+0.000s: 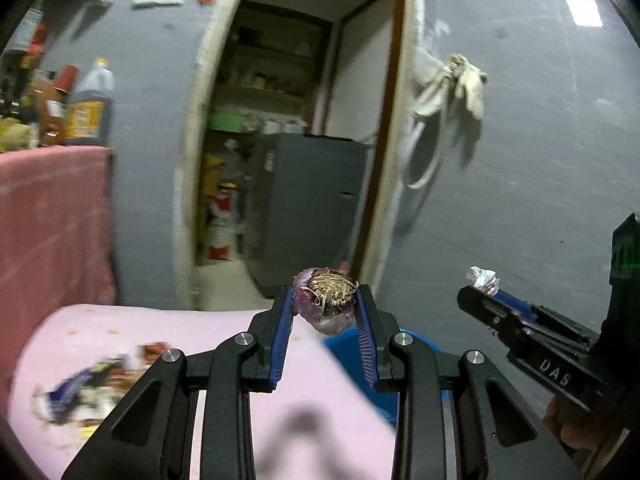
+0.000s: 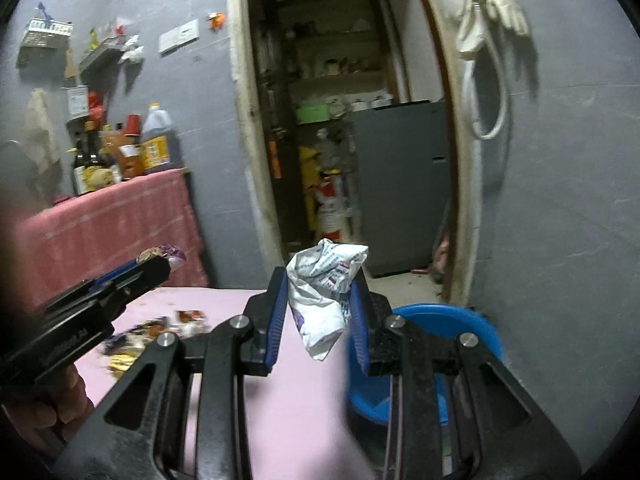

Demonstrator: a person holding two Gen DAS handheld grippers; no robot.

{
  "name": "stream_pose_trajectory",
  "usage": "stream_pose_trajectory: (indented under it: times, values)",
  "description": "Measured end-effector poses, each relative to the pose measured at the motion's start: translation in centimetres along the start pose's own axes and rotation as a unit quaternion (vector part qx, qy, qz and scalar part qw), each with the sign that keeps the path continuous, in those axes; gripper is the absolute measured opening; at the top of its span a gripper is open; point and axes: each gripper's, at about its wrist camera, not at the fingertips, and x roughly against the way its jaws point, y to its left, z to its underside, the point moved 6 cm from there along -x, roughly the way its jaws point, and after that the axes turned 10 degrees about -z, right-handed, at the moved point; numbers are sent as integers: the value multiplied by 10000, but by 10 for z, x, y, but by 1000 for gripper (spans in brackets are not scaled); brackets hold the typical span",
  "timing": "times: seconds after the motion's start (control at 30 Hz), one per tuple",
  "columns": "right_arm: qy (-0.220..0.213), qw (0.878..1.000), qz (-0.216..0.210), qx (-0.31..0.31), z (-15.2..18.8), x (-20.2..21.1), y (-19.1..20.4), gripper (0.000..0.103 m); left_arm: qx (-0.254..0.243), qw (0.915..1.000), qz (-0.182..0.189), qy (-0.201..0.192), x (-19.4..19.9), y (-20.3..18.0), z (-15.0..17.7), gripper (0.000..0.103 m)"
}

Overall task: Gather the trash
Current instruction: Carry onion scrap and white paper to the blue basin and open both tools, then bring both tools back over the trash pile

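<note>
Left gripper (image 1: 325, 304) narrowly parted, blue pads clamping onion root end (image 1: 326, 300) at fingertips. Right gripper (image 2: 322, 300) likewise narrow, pinching crumpled printed wrapper (image 2: 324, 292). Both held aloft, pointing slightly downward toward doorway, above pink table (image 2: 296, 392). More wrappers (image 2: 152, 332) lie on table; blue bin (image 2: 452, 316) just beyond its edge.

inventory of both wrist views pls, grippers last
onion piece: 1, purple, in left gripper
crumpled wrapper: 1, white, in right gripper
bin: 1, blue, right of the table
table: 1, pink cover
wrapper pile: several, mixed, table's left side
bottles: several, brown, pink-draped shelf
fridge: 1, grey, through doorway
gloves: pale, hung on wall
left gripper: shut on onion piece
right gripper: shut on crumpled wrapper
</note>
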Motion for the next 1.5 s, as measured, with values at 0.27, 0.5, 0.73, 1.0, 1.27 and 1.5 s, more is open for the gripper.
stream_pose_trajectory:
  times: [0.27,0.5,0.73,1.0,1.27,1.5]
  values:
    - [473,9970,378,-479,36,-16,-86,30,-144,9948,544,846,-83,-61,29,27]
    - [1032,9893,426,-936,82,-45,-130,30,-85,9836,553,1716,-143,-71,68,27]
    - [1411,9815,383,-1239,110,-69,-151,31,5,9717,588,2287,-184,-69,97,28]
    - [1555,9771,440,-1386,117,-72,-160,33,-10,9608,551,2716,-197,-69,113,30]
    - [1543,9765,526,-1407,107,-65,-161,38,187,9622,504,2671,-185,-63,107,44]
    - [1330,9813,541,-1282,84,-53,-149,48,326,9721,394,2287,-158,-52,83,56]
